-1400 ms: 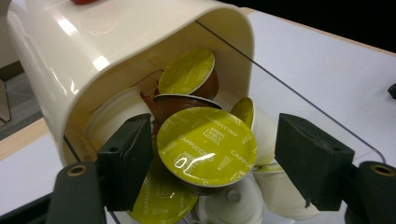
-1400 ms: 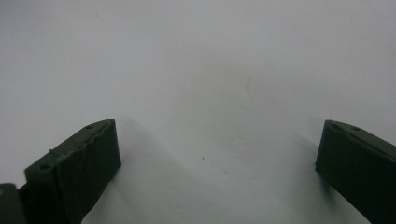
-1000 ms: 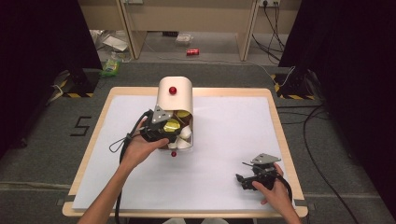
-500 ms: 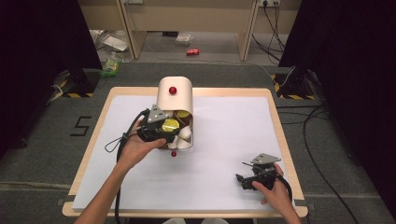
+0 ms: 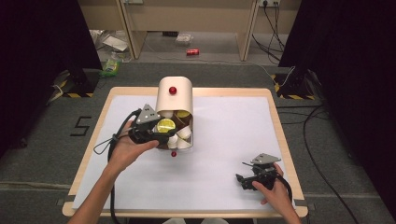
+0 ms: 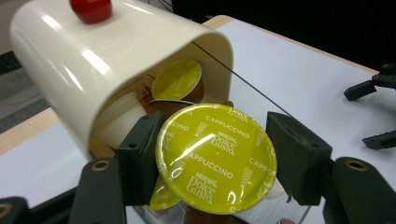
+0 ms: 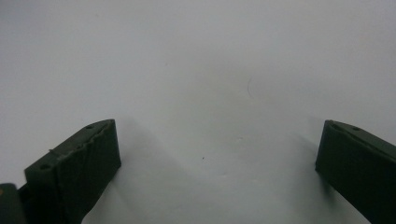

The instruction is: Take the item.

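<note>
We've got a glossy cream dispenser (image 6: 126,56) lying on its side on the bench (image 5: 224,186), which is wood-edged with a matte white sheet over it. The dispenser is a smooth rounded arch shape, shiny enough to throw glare, with a little red knob (image 6: 91,8) on its curved top and a clear panel on the open face. Inside we can see a jumble of coffee capsules: stubby cup shapes, some white plastic, some brown with foil lids.

The left gripper (image 6: 215,158) is clenched on one capsule (image 6: 215,158), right at the mouth of the dispenser. Its black blocky jaws press in from either side on the rim, and the round yellow-green foil lid faces the camera, crinkly and reflective, printed with "Cappuccino" and "Dolce Gusto". From the high view we see the same left gripper (image 5: 156,133) with the capsule (image 5: 165,125) just in front of the opening, touching or almost touching the other capsules there, hard to call.

The right gripper (image 5: 247,179) rests near the bench's right front corner, well apart from everything. Its jaws are spread wide with nothing between them, just bare white sheet.
</note>
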Demonstrator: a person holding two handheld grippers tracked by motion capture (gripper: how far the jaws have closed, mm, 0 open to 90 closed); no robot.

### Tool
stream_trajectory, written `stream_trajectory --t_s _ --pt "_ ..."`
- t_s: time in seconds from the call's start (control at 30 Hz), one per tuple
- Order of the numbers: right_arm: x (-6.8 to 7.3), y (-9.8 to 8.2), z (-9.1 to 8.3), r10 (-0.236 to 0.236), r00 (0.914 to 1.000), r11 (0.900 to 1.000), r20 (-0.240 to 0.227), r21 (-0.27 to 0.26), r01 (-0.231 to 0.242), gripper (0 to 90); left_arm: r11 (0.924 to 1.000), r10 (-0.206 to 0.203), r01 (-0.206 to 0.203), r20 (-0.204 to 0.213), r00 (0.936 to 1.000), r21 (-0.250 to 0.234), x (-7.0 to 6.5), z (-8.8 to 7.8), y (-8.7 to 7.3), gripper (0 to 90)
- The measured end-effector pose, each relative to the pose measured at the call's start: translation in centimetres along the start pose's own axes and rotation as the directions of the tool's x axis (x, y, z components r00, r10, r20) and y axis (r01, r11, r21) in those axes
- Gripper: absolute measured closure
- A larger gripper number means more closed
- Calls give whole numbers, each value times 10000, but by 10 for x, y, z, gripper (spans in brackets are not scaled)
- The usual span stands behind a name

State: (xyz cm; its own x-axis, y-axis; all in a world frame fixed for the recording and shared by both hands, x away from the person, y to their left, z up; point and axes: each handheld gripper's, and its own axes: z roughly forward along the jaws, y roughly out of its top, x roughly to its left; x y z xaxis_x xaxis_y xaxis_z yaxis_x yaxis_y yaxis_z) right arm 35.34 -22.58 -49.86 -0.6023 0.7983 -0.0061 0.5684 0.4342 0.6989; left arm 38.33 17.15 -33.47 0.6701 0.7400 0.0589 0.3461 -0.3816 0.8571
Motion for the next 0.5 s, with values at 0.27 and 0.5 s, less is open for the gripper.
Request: stream_trajectory --t_s 0.27,0.5 --pt "0 0 0 18 10000 10000 -5 5 -18 3 9997 -213 211 -187 9996 -106 11 -12 -5 382" --pt "0 0 0 -1 10000 10000 4 -1 1 3 9987 -411 397 -455 9981 -306 23 -26 -10 383"
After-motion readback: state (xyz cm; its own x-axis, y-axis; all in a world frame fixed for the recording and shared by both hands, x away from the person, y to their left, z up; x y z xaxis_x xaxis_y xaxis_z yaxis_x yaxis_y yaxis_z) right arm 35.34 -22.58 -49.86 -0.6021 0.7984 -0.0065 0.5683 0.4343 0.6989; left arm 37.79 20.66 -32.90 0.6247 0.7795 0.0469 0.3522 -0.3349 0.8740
